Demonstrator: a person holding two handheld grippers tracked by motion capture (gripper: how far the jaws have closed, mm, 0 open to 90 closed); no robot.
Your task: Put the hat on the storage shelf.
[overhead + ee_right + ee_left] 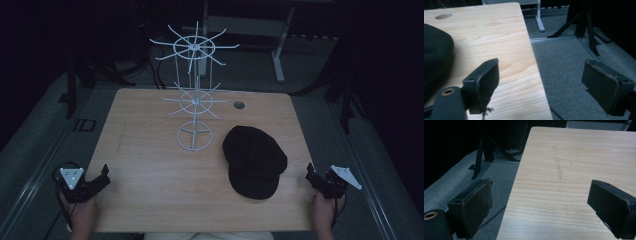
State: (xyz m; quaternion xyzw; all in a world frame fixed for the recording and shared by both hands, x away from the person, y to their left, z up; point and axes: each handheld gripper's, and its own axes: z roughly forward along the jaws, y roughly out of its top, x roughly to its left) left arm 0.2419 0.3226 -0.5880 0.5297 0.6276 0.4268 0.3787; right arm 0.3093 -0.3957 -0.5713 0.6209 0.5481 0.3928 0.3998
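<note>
**Both jaws wide at the counter's near corners**

The left hand-held gripper (104,176) and right hand-held gripper (310,174) sit spread wide, empty, flanking the black cap (254,160). The cap lies on the counter (150,165), just right of the white wire rack (194,107).

My left gripper (104,175) sits at the near left corner of the table (150,165), jaws spread wide with nothing between them, and the whole left half of the wood ahead of me lies open. My right gripper (311,172) hangs at the near right edge, also gaping, one jaw over wood and one over the floor. Just inboard of it the black cap (254,160) blocks a straight path to the centre. Behind that, the white wire rack (195,95) stands tall mid-table, its spokes reaching sideways at two levels.
</note>
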